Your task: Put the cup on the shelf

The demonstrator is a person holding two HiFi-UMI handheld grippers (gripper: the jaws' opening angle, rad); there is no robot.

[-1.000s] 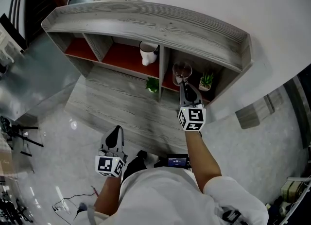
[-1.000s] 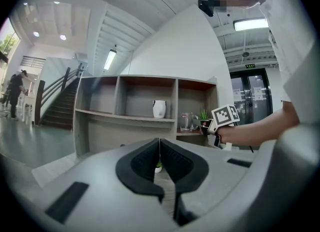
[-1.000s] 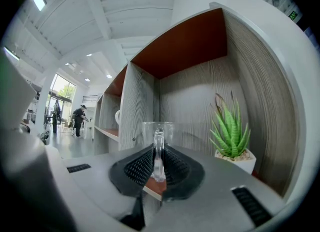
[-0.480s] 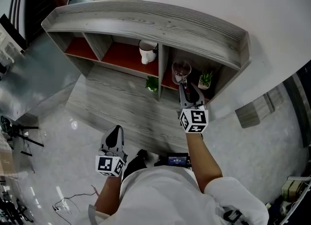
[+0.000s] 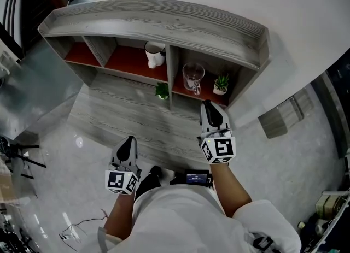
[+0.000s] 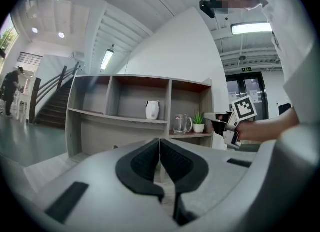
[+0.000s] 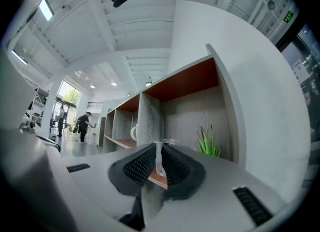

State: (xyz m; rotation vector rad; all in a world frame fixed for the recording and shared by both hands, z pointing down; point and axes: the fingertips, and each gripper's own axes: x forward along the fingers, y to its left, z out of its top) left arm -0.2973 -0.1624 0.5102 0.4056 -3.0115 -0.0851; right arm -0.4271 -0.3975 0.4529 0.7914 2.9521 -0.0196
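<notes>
Now, cup (image 5: 193,77): upright in the right compartment of the shelf (image 5: 164,25), just beside the potted plant (image 5: 220,84).
Right hand-held gripper (image 5: 210,106): in front of the shelf, apart from the cup, jaws a slit apart, holding nothing.
Left hand-held gripper (image 5: 128,143): low, jaws together, holding nothing.

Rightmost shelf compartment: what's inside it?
The glass cup and a small potted plant, standing apart on its red board. The shelf top covers the compartment's back.
</notes>
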